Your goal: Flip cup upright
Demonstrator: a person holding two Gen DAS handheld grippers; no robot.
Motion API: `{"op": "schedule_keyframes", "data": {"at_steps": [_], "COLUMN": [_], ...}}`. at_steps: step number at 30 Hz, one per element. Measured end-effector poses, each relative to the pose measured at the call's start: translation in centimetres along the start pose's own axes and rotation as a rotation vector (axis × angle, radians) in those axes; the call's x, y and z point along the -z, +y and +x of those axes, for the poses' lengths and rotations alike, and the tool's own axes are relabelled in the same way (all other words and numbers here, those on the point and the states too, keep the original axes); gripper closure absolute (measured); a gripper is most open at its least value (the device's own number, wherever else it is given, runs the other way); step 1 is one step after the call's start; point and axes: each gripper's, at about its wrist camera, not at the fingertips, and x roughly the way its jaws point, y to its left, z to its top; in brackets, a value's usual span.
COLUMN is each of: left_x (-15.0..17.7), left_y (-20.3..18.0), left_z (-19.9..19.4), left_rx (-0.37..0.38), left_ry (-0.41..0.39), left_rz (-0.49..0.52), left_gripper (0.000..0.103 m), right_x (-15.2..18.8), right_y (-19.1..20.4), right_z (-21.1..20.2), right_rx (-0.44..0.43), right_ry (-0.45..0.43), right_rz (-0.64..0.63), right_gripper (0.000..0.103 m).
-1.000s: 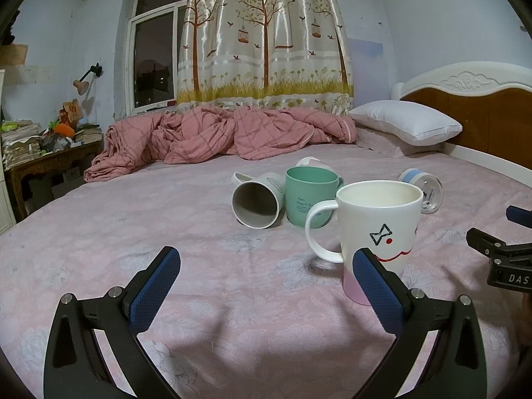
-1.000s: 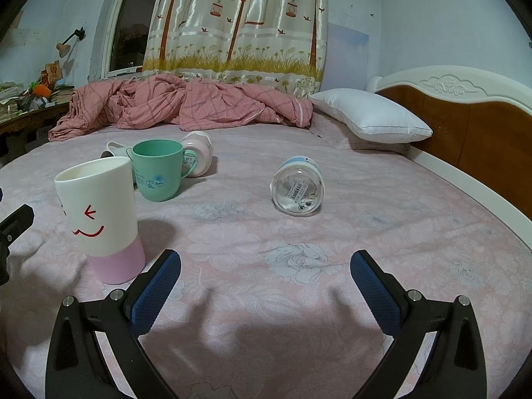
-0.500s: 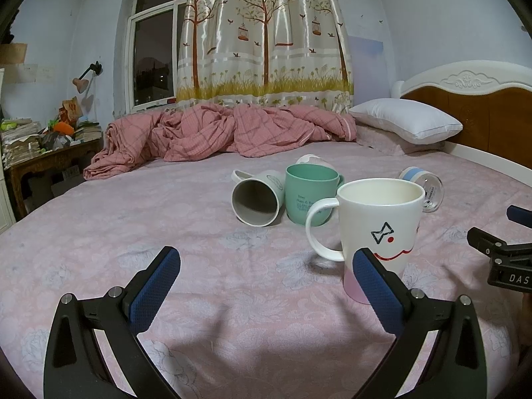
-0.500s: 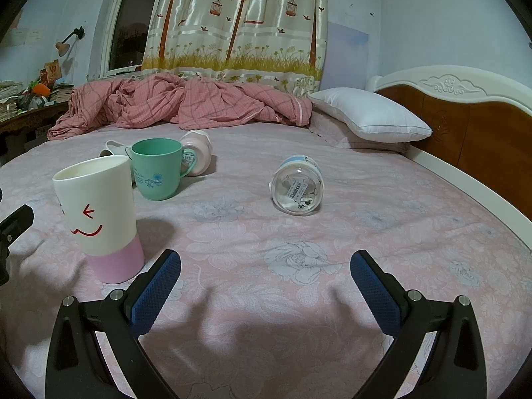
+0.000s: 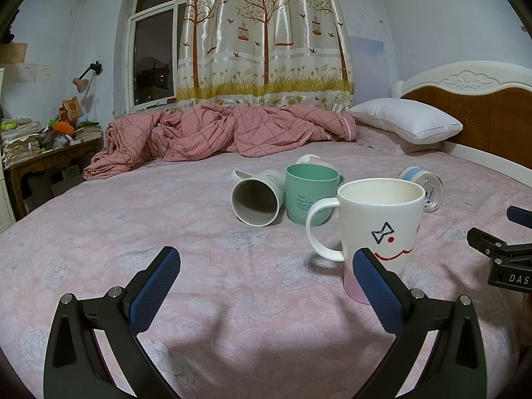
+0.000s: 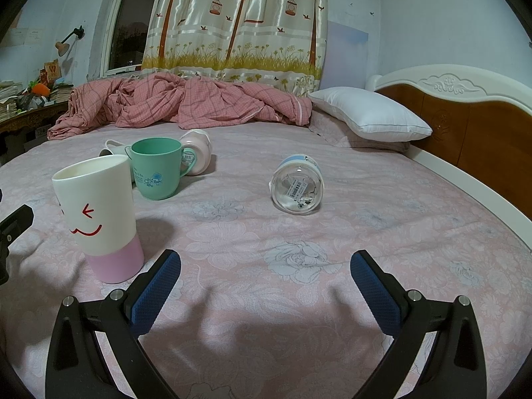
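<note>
Cups lay ahead of both tongs — the grey mug (image 5: 256, 198) on its side beyond the left gripper (image 5: 266, 286), the glass cup (image 6: 297, 189) tipped over beyond the right gripper (image 6: 265, 282) — both spread wide, holding nothing.

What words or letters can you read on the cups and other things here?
"DAS": white letters on the right gripper, cut off at the picture's edge.
"W": on the orange paper bag on the desk.
Script lines on the green mug: too small to read.
Barcode sticker on the glass cup: too blurred to read.
Sticker on the pink cup: unreadable.
The tall white mug carries only a drawn winking face, no words.
</note>
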Motion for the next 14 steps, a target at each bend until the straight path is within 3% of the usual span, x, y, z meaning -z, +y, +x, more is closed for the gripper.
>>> {"op": "schedule_keyframes", "data": {"at_steps": [14], "left_x": [-0.08], "left_y": [0.05], "left_z": [0.04], "left_rx": [0.000], "left_ry": [0.000], "left_rz": [0.000], "left_gripper": [0.000], "right_x": [-0.10], "right_y": [-0.05], "right_z": [0.02], "right_rx": [0.000], "right_ry": [0.001], "right_rz": [-0.002], "right_gripper": [0.000]}}
